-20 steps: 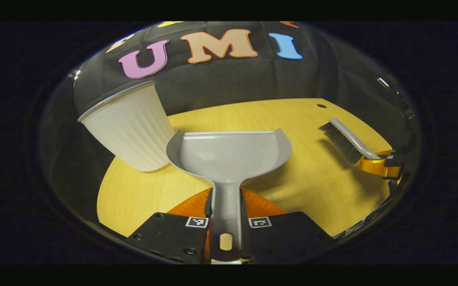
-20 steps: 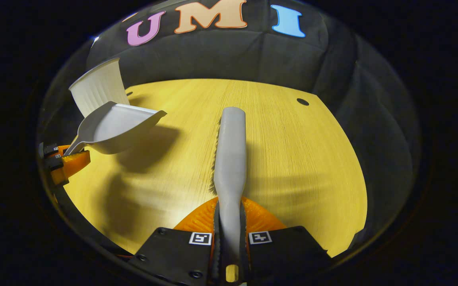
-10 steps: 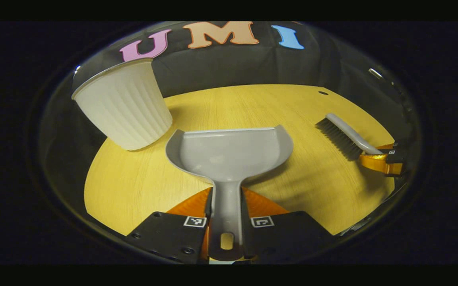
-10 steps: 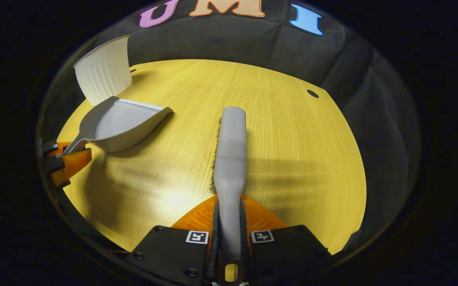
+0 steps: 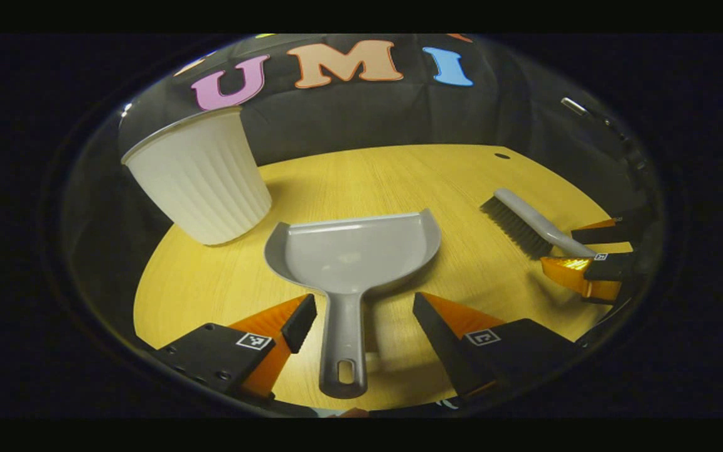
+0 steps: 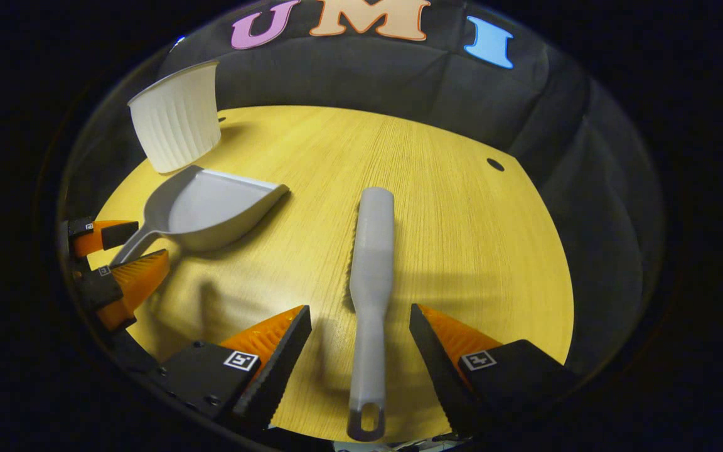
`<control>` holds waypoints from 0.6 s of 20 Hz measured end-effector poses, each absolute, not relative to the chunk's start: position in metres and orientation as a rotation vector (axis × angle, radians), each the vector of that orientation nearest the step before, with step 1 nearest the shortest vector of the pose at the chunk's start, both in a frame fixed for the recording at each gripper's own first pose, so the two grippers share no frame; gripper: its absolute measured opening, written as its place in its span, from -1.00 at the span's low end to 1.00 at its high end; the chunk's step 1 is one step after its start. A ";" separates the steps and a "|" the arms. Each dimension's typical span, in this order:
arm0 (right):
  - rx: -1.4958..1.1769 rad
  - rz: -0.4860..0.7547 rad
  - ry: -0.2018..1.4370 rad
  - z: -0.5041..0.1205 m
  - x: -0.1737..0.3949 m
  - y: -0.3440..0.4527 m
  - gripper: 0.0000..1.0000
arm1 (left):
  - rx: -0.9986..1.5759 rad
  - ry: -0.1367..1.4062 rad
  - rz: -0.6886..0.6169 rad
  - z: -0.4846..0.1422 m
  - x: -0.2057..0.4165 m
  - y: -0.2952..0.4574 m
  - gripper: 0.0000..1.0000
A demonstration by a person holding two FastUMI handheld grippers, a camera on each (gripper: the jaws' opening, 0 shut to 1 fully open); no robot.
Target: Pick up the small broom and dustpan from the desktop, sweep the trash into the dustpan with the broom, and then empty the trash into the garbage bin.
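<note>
Brightness: tabletop warmly lit; surroundings dark.
Light source: seemingly overhead; I cannot tell exactly where.
Glare: soft pale sheen on the tabletop near the bottom of the right gripper view.
Shadows: soft-edged, beside the dustpan and broom.
Distortion: strong fisheye; tabletop edges bow.
Focus: centre sharp, rim smeared.

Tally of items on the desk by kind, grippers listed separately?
Grey plastic dustpan: 1
Grey-handled small broom with dark bristles: 1
White ribbed garbage bin: 1
Grippers, both open: 2 (left gripper, right gripper)
Total: 3 items, 2 grippers
</note>
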State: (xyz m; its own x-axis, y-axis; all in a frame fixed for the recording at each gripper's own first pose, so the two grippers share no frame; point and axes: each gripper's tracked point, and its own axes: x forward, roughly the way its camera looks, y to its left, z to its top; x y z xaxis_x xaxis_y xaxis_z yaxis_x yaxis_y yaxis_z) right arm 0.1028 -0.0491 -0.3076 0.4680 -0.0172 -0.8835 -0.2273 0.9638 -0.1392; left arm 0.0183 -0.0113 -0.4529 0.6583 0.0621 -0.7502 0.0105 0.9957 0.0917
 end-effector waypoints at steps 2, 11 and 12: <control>-0.235 0.136 1.004 -0.283 0.107 -0.044 1.00 | 0.091 0.779 0.037 -0.428 0.021 -0.011 0.91; -0.083 0.187 0.595 -0.140 0.125 -0.013 1.00 | 0.059 0.387 0.120 -0.291 0.038 0.012 0.89; -0.056 0.185 0.536 -0.121 0.128 -0.011 1.00 | 0.062 0.350 0.130 -0.278 0.036 0.015 0.89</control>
State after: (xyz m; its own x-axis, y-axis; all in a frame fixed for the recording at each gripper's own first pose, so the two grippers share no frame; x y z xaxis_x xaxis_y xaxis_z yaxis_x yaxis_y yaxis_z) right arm 0.1282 -0.0107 -0.1209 0.8434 0.1609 -0.5126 -0.1902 0.9817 -0.0047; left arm 0.0357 0.0155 -0.2776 0.9310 0.1375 -0.3382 -0.1158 0.9898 0.0835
